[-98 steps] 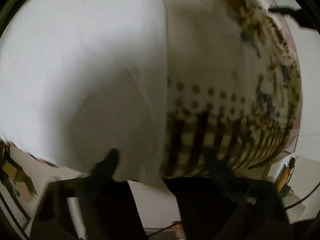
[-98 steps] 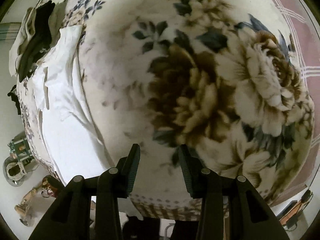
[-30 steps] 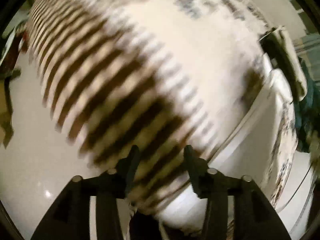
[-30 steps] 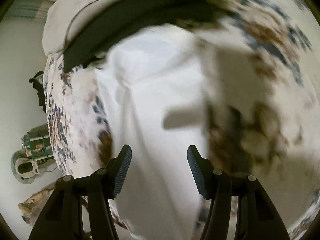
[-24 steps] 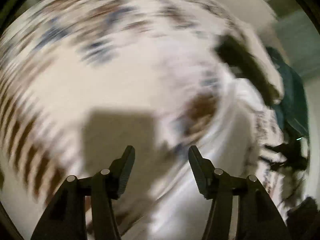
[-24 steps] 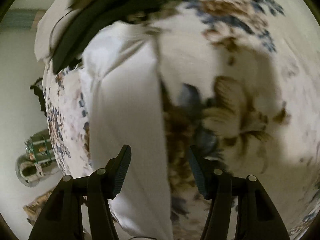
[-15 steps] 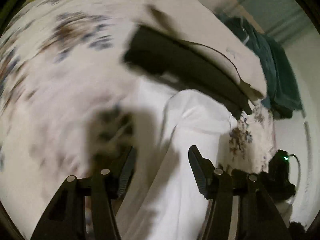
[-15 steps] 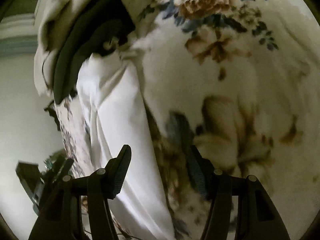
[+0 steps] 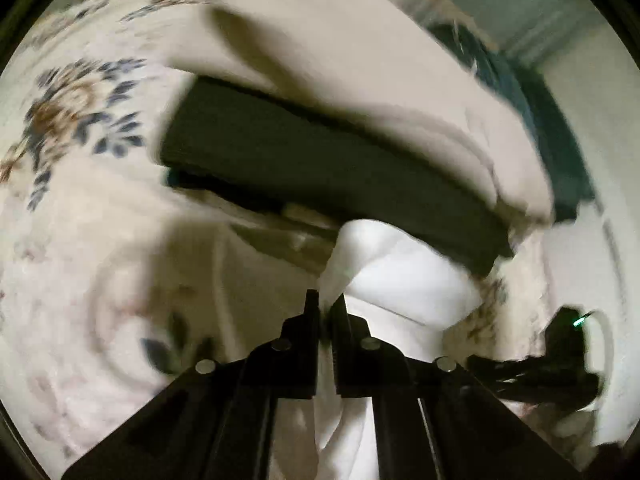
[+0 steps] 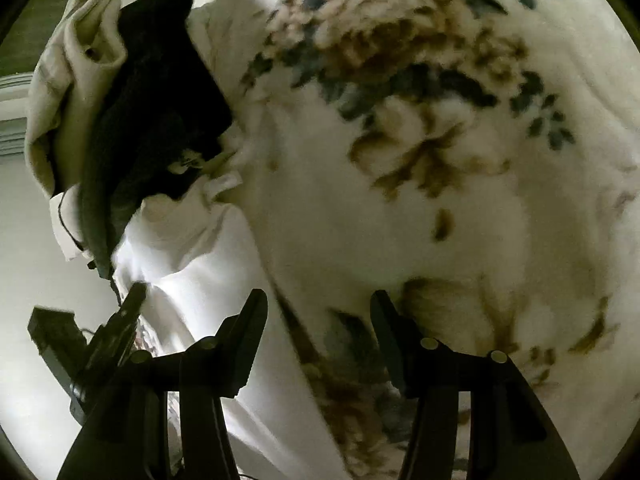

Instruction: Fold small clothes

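A white garment (image 9: 404, 280) lies on a floral blanket (image 9: 72, 208). My left gripper (image 9: 325, 304) is shut on a pinched-up fold of the white garment, close to a stack of folded clothes. My right gripper (image 10: 318, 312) is open and empty above the blanket (image 10: 400, 184), just right of the white garment's edge (image 10: 192, 248). My left gripper also shows at the lower left of the right wrist view (image 10: 132, 304).
A stack of folded clothes lies beyond the white garment: a dark piece (image 9: 320, 160) under a cream one (image 9: 360, 68), also in the right wrist view (image 10: 152, 92). A teal cloth (image 9: 552, 128) lies farther back. The bed edge and pale floor (image 10: 28, 240) are at left.
My left gripper swung over the blanket to the white garment and closed on its fold. My right gripper stayed open and shifted along the garment's edge toward the stack.
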Demonstrator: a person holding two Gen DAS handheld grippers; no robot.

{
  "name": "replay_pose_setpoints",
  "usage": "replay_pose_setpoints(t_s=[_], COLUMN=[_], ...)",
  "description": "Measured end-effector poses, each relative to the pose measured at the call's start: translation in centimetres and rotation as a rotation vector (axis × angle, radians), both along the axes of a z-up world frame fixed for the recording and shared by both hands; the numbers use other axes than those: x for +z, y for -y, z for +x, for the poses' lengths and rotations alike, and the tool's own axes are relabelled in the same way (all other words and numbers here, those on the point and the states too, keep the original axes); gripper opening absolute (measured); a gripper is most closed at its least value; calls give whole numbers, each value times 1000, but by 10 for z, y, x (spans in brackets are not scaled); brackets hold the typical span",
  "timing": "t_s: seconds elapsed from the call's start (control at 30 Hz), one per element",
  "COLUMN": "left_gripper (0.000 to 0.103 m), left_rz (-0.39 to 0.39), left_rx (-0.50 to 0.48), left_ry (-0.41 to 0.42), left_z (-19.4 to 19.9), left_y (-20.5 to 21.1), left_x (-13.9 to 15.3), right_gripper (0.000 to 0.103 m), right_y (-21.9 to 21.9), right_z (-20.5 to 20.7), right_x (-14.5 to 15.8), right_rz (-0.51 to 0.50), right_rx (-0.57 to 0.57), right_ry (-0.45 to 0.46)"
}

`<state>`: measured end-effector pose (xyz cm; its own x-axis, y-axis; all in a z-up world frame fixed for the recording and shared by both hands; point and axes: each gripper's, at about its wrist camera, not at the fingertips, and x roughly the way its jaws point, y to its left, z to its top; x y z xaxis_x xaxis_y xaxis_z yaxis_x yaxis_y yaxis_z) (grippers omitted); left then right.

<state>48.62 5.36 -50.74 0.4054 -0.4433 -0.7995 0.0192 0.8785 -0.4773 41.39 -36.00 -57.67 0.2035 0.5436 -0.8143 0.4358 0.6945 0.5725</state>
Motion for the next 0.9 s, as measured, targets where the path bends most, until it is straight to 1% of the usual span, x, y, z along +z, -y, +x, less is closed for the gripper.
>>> replay_pose_setpoints(t_s=[0.07,0.13,0.2,0.27,0.3,0.33,0.37,0.4,0.43,0.47,0.5,0.53,0.63,0.7,0.73,0.8,0.87,0.9], left_gripper=[3,4,5,5,10,26,37,58,63,63,63,63,63,63,63,63,63,60], left_rz=[-19,-16,-36,-66,-92,-134,-167,-184,-219,-255,-274,-278,-255,-246,-238,-218,-179,-154], left_rx=[37,60,90,101,105,105,100,98,93,78,53,32,-35,-52,-58,-76,-84,-85], left_ry=[-19,-73,-153,-180,-182,-186,-196,-210,-229,-259,-305,-334,-445,-492,-512,-516,-479,-458], left_z=[3,7,9,-7,-18,-38,-60,-78,-106,-132,-158,-174,-250,-285,-299,-316,-321,-322], left_y=[-22,-39,-56,-80,-88,-99,-107,-109,-117,-122,-122,-116,-99,-95,-92,-83,-78,-75], left_x=[-2,-13,-26,-26,-24,-21,-20,-21,-22,-26,-32,-36,-57,-68,-73,-79,-76,-73], right_gripper=[56,56,56,56,56,56,56,56,56,56,56,56,56,56,56,56,56,56], right_y=[-22,-36,-45,-49,-49,-50,-50,-51,-53,-57,-62,-70,-92,-111,-117,-137,-152,-158], right_z=[13,21,18,2,-12,-26,-47,-62,-82,-105,-127,-151,-199,-233,-242,-262,-274,-276], right_x=[2,2,6,12,13,13,10,7,3,-2,-7,-14,-31,-47,-52,-64,-74,-77], right_rz=[10,1,-7,2,12,23,42,55,80,116,149,190,270,328,341,401,437,440], right_rx=[16,51,73,95,98,99,100,101,104,109,116,130,164,180,186,203,201,202], right_ry=[0,-17,-23,-32,-47,-62,-96,-122,-156,-192,-227,-263,-333,-382,-388,-400,-405,-402])
